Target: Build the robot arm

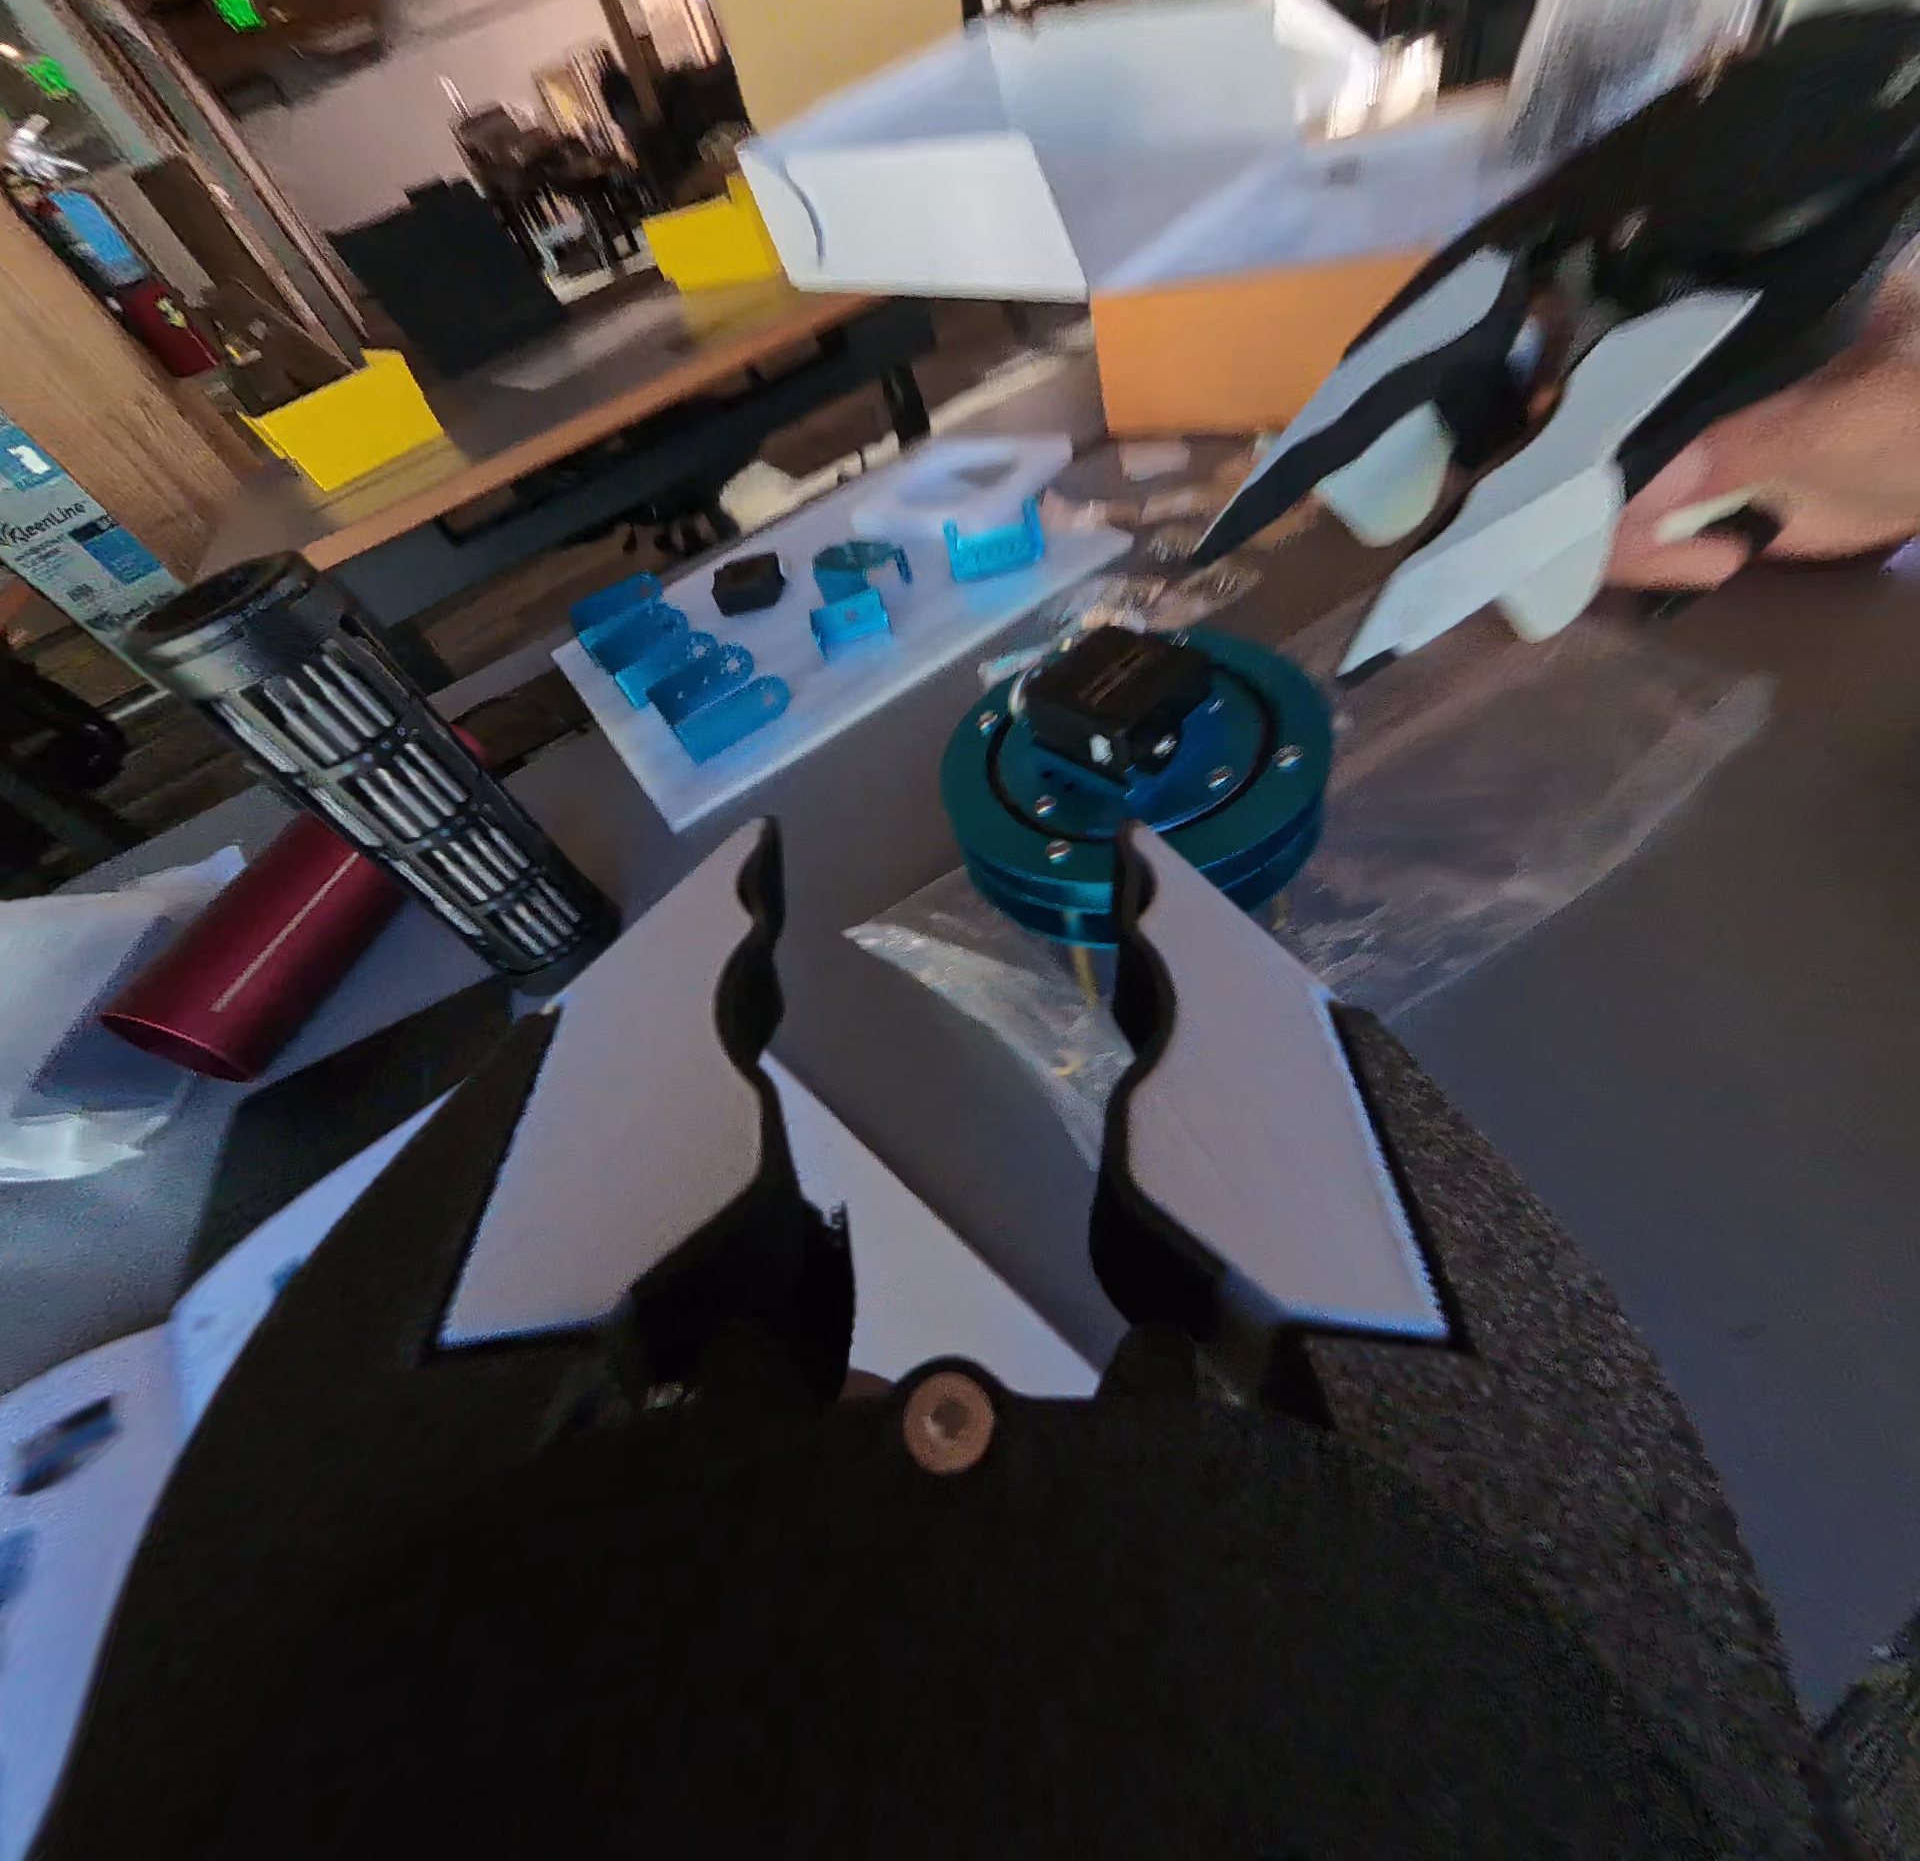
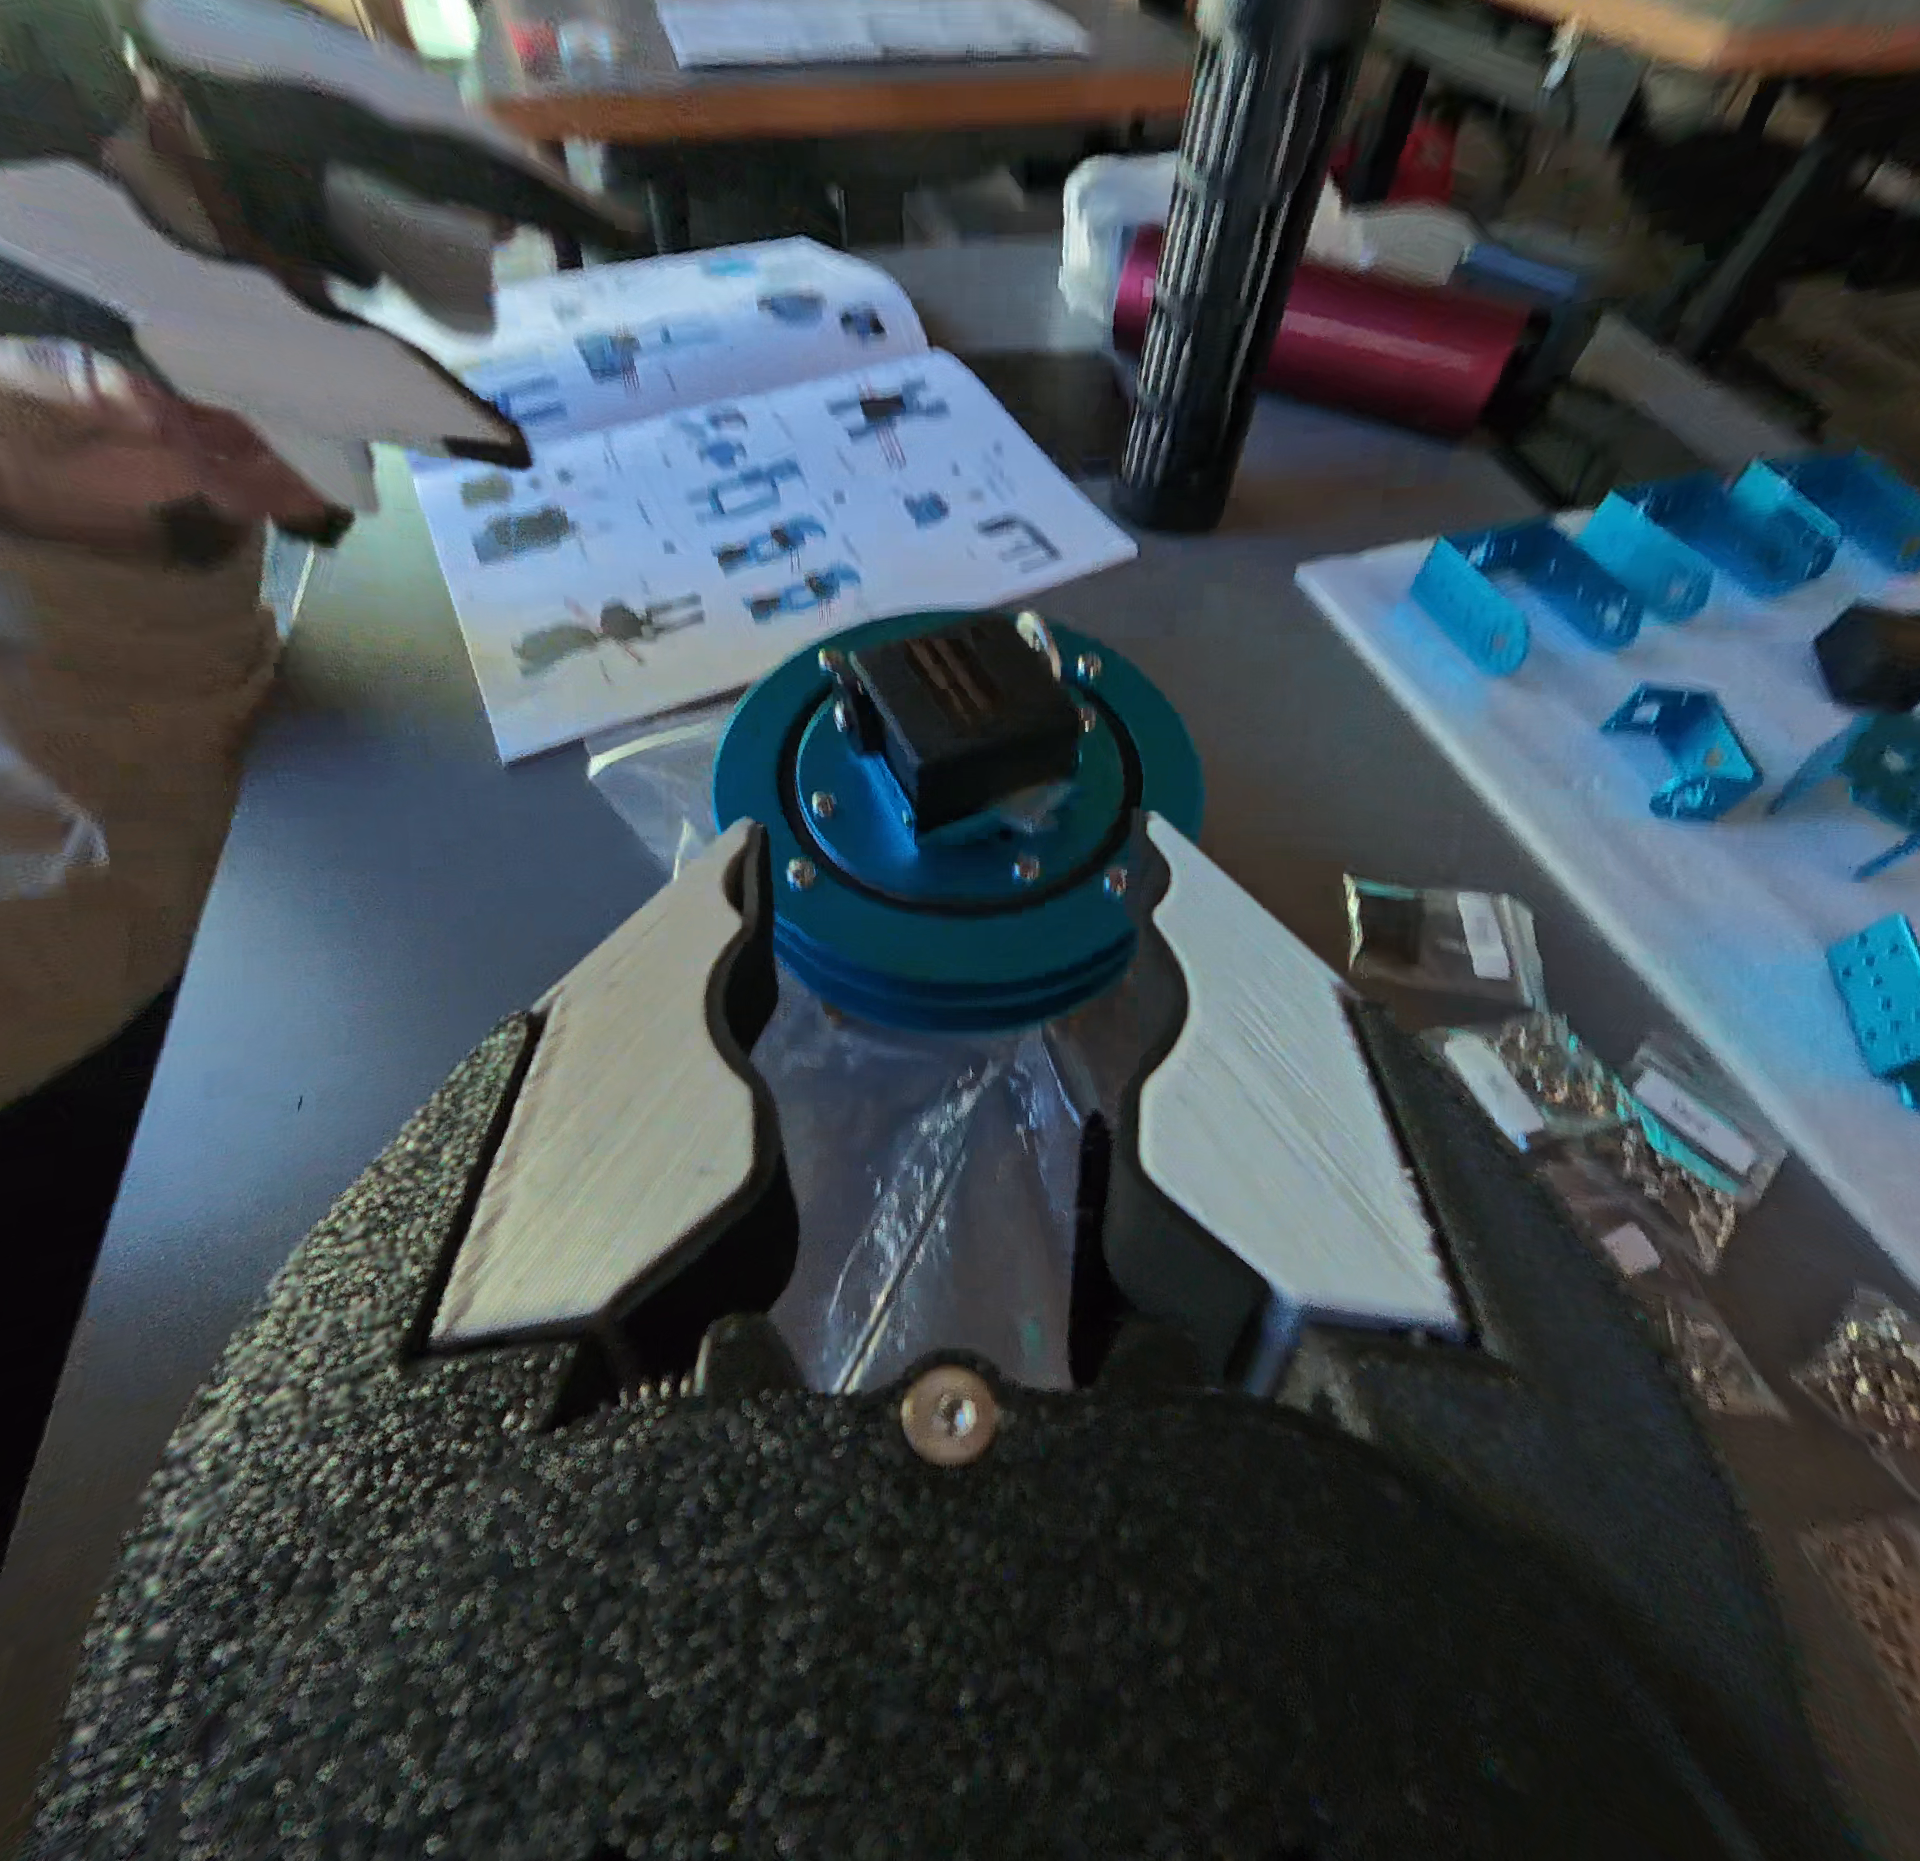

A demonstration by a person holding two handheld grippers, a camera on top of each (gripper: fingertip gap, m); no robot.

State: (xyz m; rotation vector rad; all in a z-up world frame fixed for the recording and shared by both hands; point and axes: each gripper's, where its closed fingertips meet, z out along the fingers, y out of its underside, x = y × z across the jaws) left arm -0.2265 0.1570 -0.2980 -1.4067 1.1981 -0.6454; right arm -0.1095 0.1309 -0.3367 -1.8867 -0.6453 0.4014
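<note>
Both grippers spread, holding nothing: right gripper [image 2: 951, 855] flanks the blue round base [image 2: 956, 803] with black block mid-table; left gripper [image 1: 951, 855] hangs just short.

- The round blue turntable base [image 2: 956, 918] looks like anodised metal with a satin sheen, dotted with bright screw heads.
- The black boxy servo block [image 2: 961, 725] on it looks like matt plastic.
- The crinkled clear plastic bag [image 2: 914, 1188] beneath is glossy.
- The small blue perforated brackets [image 2: 1558, 590] look like shiny metal, on a smooth white board [image 2: 1621, 855].
- The open white booklet [image 2: 748, 523] is smooth paper.
- The grey tabletop [image 2: 416, 876] is matt.
- The dark red tube [image 1: 255, 954] has a satin finish.
- The right gripper [image 2: 951, 861] has a rough, speckled black body and finely ribbed white fingers [image 2: 1278, 1115].
</note>
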